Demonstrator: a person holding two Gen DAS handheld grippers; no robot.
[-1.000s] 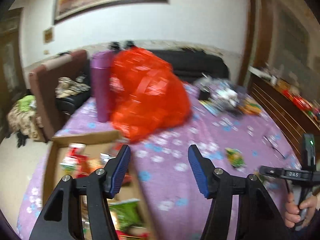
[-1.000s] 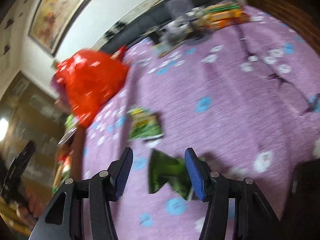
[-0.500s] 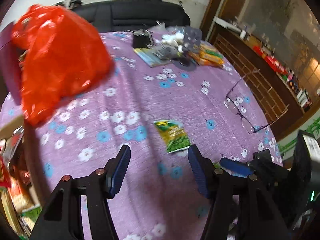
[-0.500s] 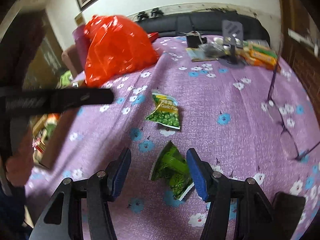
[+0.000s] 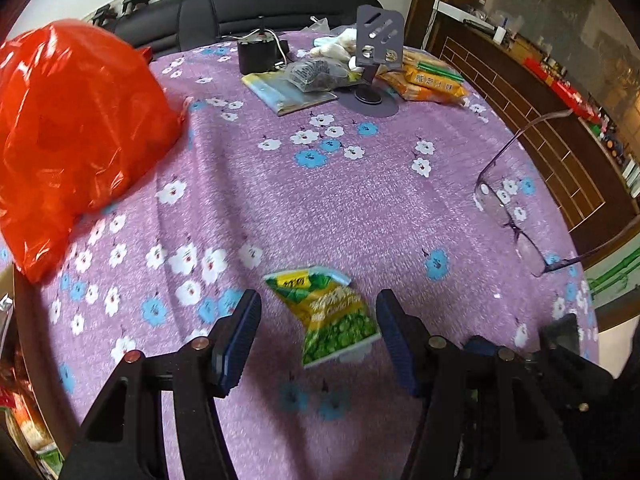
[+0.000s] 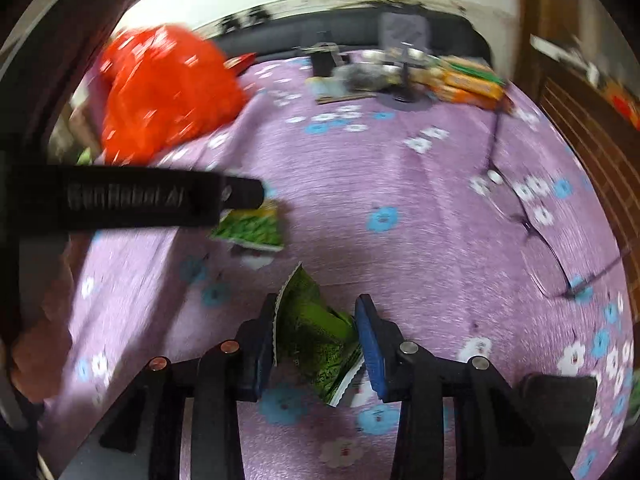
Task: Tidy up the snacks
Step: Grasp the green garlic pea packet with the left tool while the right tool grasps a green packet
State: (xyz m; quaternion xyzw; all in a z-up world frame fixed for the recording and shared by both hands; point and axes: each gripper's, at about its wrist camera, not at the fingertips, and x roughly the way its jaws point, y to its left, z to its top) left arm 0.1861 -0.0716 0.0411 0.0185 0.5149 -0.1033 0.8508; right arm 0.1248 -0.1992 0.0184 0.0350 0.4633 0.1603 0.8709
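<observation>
A green pea snack packet (image 5: pixel 328 314) lies on the purple flowered tablecloth (image 5: pixel 320 184), between the open fingers of my left gripper (image 5: pixel 318 322). It also shows in the right wrist view (image 6: pixel 252 228), partly under the left gripper's body (image 6: pixel 132 196). A second, darker green packet (image 6: pixel 316 332) lies between the fingers of my right gripper (image 6: pixel 316 334), whose jaws are narrowed around it and touch its edges. The snack box edge (image 5: pixel 12 400) shows at far left.
A red plastic bag (image 5: pixel 68 120) sits at the left. Eyeglasses (image 5: pixel 516 216) lie at the right. A phone stand (image 5: pixel 374 64), a black box, a booklet and orange packets (image 5: pixel 428 80) crowd the far side. A black sofa stands behind.
My left gripper swung from the box toward the pea packet and now straddles it. My right gripper moved down over the dark green packet and narrowed its jaws onto it.
</observation>
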